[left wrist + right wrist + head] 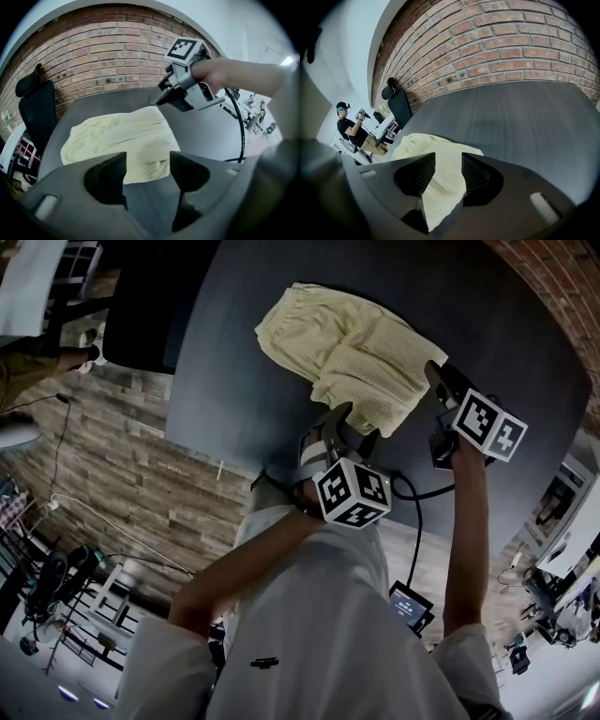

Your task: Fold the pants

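Note:
Pale yellow pants lie folded in a compact stack on the round dark grey table. My left gripper hovers just off the stack's near edge, open and empty; in the left gripper view its jaws frame bare table with the pants beyond. My right gripper sits at the stack's right corner. In the right gripper view the cloth runs on between its parted jaws, and I see no pinch on it. The right gripper also shows over the pants' far corner.
A black office chair stands at the table's far left side. A brick wall rises behind the table. A person stands far off to the left. A black cable hangs near the table's front edge.

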`<control>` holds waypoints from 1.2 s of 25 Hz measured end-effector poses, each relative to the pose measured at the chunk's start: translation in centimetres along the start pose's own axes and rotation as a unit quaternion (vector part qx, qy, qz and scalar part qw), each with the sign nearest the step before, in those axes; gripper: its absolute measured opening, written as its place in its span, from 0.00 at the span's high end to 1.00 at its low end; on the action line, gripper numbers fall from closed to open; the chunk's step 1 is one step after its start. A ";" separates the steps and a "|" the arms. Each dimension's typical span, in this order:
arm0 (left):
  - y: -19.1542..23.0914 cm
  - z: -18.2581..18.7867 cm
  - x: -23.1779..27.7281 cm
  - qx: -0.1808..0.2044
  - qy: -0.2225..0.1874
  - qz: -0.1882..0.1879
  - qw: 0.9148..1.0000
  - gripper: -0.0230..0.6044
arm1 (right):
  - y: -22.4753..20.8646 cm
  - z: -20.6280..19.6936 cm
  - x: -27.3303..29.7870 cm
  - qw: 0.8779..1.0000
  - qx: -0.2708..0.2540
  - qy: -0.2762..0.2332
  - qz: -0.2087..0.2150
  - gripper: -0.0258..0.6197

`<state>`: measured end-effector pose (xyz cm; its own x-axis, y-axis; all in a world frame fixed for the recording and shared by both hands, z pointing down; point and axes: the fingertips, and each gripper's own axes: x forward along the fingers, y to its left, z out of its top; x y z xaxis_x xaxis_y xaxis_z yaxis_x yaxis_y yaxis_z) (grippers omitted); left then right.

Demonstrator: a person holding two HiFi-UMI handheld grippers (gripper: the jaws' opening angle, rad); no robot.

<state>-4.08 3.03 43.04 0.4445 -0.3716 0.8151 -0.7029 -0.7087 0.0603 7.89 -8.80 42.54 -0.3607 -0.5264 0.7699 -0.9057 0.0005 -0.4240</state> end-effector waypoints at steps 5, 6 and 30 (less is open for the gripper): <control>-4.2 0.1 2.3 0.030 0.022 -0.018 0.999 0.47 | -1.6 -0.4 0.7 0.997 0.055 0.014 0.057 0.54; -4.6 -0.1 3.0 0.036 0.027 -0.014 0.999 0.44 | -1.9 -0.5 0.9 0.996 0.063 0.016 0.064 0.52; -9.8 -0.4 4.9 -0.036 0.027 -0.036 0.998 0.75 | -7.1 -3.4 -3.0 0.993 0.043 0.052 0.096 0.88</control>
<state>4.72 8.38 46.68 0.4655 -0.2869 0.8373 -0.7092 -0.6869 0.1589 14.65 -4.35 44.82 -0.5506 -0.4329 0.7138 -0.7968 0.0175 -0.6040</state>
